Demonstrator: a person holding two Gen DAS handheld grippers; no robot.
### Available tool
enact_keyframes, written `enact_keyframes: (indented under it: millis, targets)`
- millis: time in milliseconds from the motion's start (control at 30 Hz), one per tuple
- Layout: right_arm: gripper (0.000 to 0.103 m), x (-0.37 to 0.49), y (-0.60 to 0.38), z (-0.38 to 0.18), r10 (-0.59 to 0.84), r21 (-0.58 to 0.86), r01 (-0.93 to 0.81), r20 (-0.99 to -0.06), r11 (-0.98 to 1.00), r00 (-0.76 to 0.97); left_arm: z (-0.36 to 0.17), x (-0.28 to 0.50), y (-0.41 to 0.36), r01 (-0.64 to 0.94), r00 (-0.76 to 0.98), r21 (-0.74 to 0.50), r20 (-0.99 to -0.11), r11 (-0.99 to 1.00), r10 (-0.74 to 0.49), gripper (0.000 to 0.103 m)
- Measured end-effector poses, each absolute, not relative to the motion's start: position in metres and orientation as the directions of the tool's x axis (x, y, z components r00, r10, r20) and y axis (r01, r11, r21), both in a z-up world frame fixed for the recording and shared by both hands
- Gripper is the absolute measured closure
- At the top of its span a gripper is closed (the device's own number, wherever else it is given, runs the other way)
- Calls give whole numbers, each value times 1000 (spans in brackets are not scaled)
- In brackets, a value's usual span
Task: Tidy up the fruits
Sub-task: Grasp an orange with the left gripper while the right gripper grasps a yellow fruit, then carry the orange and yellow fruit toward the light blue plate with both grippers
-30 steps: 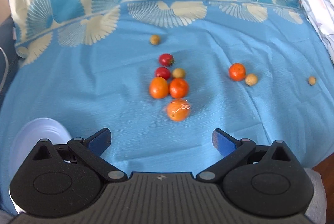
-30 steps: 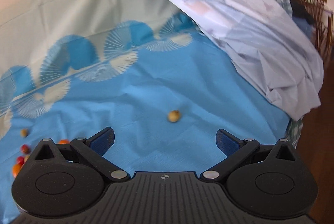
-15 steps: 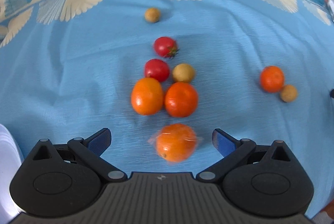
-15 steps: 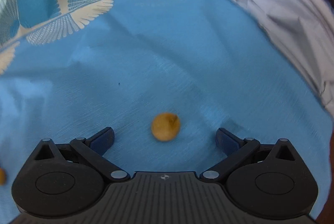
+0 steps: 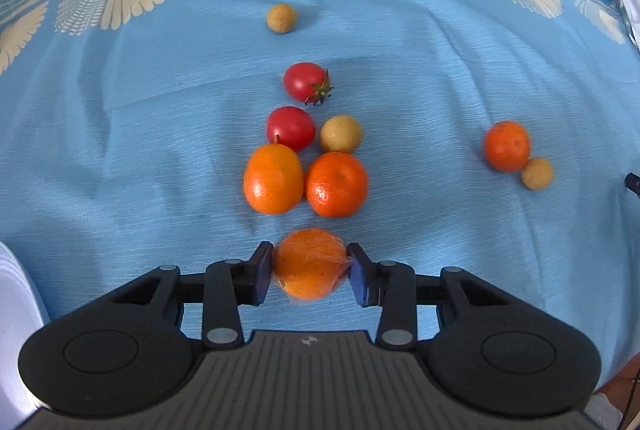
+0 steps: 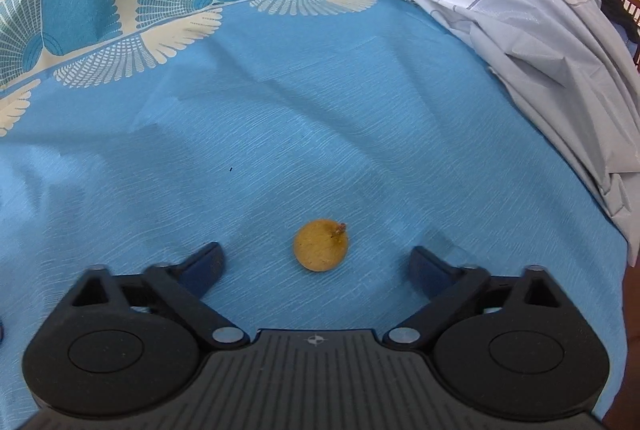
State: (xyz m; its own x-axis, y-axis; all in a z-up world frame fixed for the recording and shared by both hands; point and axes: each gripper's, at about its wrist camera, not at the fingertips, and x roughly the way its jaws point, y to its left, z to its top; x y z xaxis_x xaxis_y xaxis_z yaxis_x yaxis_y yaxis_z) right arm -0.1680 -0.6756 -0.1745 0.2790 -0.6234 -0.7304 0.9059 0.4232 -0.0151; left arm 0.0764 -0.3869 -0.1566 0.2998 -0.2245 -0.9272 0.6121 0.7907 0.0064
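Note:
My left gripper point(image 5: 310, 276) is shut on a plastic-wrapped orange point(image 5: 310, 264) resting on the blue cloth point(image 5: 120, 149). Just beyond lie two oranges point(image 5: 273, 178) point(image 5: 337, 184), two red tomatoes point(image 5: 291, 127) point(image 5: 306, 81) and a small tan fruit point(image 5: 341, 134). Another tan fruit point(image 5: 281, 17) lies farther back. A third orange point(image 5: 507, 146) with a tan fruit point(image 5: 537, 173) lies at the right. My right gripper point(image 6: 318, 264) is open, its fingers on either side of a small yellow-tan fruit point(image 6: 321, 245) on the cloth, not touching it.
A pale plate rim point(image 5: 16, 294) shows at the left edge of the left wrist view. A crumpled grey-white sheet point(image 6: 540, 29) lies over the cloth's right side. The cloth's patterned cream border point(image 6: 100, 9) runs along the back. Wooden floor point(image 6: 630, 330) shows at the right edge.
My left gripper has closed from open onto the wrapped orange after moving in toward it. My right gripper has moved closer to the small tan fruit, which now sits between its open fingers.

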Motion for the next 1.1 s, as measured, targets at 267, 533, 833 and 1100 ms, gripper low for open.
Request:
enact_keyframes:
  millis: [267,533,833,1100]
  targets:
    - [77,-179,-658,-155,-615,30,901,-721,432,319,-135,65,-367,602,310,3,-922,799,-231,59]
    - [77,-193,-564,-82,-557,161,794,-632,587,540,-71,37,-295,574,341,2,-910,819,-237,59]
    - [76,-183,-392,-12,-282,273,500,-568,822,773,-1,9,-157,450,440,13,-873,893,-209,59]
    - [76,-180,-264,26,-40,292,234,-544,927,838,16,-16,-49,328,495,-4,-851,945,-176,59]
